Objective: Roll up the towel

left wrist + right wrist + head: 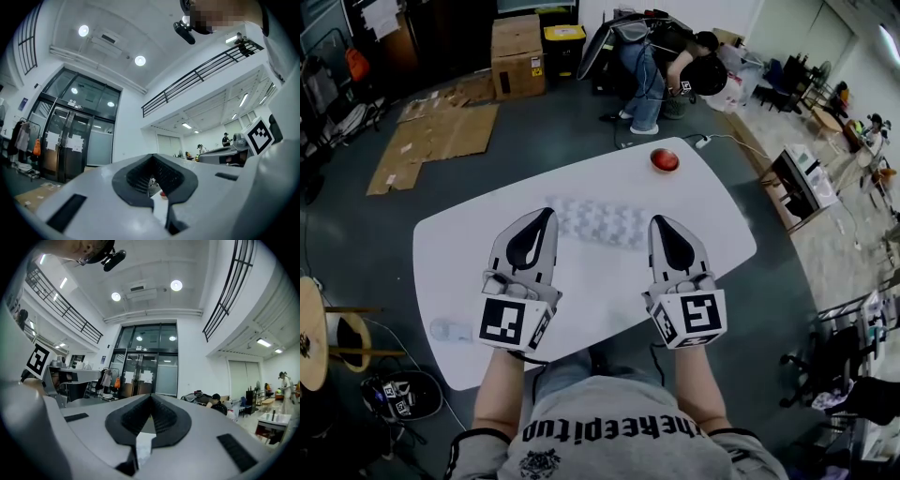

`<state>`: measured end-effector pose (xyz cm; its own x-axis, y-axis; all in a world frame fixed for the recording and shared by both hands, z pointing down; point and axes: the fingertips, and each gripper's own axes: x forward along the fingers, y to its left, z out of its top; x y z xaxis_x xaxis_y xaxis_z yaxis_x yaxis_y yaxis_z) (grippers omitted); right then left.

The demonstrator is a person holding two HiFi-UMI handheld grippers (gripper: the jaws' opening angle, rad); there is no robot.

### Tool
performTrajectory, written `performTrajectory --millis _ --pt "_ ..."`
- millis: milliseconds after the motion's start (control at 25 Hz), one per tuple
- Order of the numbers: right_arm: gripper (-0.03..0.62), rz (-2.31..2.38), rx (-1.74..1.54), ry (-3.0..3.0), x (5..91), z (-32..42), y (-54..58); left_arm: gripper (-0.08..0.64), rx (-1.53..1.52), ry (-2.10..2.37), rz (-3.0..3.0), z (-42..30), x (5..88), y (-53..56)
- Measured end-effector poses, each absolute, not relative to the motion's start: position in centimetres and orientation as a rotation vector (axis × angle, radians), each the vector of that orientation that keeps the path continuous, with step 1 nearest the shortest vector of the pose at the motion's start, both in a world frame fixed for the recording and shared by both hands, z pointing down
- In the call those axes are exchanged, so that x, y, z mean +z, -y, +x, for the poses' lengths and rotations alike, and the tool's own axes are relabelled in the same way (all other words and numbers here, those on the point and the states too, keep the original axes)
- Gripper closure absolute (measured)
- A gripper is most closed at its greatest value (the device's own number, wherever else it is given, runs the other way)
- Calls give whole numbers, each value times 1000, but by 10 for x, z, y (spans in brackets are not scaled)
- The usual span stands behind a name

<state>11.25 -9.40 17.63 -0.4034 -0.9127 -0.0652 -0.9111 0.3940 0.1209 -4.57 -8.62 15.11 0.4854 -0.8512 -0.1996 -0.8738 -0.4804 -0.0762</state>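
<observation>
Holding both grippers over the white table [450, 253], you have them side by side in the lower middle of the head view, tips aimed toward the top of the frame. The left gripper [548, 216] sits left of centre, and its jaws are pressed together with nothing between them. Its own view shows the dark pads meeting in a V, with only a sliver of table visible through the notch below them.

The right gripper [659, 223] is right of centre, and it's the same story there: jaws closed tight and empty. Its view looks out level across the room to the glass doors [146, 376].

The towel [602, 221] lies across the middle of the table as a compact pale patterned bundle that looks rolled. It's in the gap between the two sets of tips and just beyond them, and neither gripper touches it.

Further up the table, near its far edge, there's a round red thing [664, 159], well apart from the towel.

Off the table, a person [670, 70] bends over at the top centre of the frame. A cardboard box [517, 54] stands to their left, and flat cardboard [436, 131] is spread on the floor at the upper left.
</observation>
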Motion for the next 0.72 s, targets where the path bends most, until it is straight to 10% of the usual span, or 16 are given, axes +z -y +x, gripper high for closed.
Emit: performTrajectory --millis 720 --pt "591 1874 -352 2577 145 143 41 555 283 -1556 -2446 -50 139 36"
